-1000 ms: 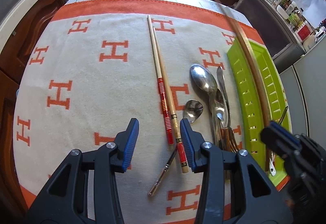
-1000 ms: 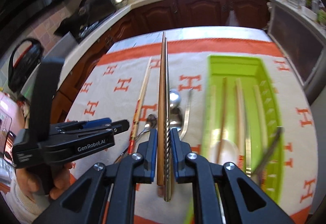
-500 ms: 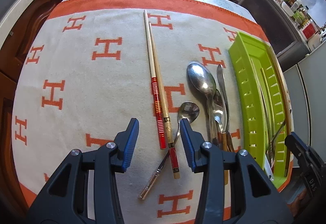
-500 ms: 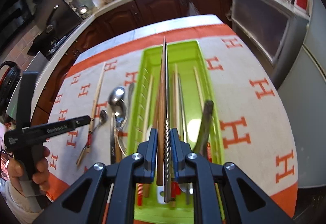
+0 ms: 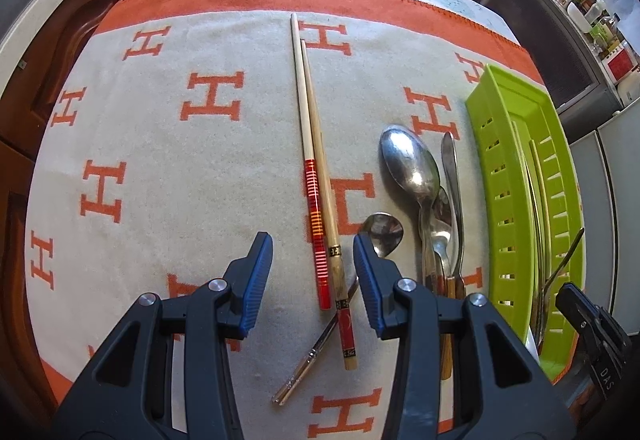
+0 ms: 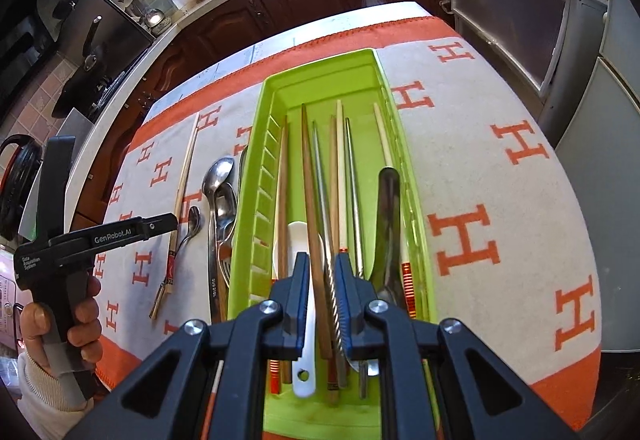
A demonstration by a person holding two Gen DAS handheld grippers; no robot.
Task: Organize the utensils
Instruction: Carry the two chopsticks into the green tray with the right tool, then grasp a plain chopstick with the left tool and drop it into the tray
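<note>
Right gripper over the green tray, pinching a wooden and a metal chopstick pair, left gripper spread above bamboo chopsticks on the cloth.

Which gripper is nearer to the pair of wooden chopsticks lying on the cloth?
Left. The left gripper hangs open just above the chopsticks on the cloth; the right gripper is over the green tray, holding another pair.

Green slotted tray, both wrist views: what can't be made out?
- Left wrist view: green slotted tray contents, screened by its near wall.
- Right wrist view: whether the right gripper still pinches the brown and twisted-metal chopstick pair; handle ends, covered by its fingers.
</note>
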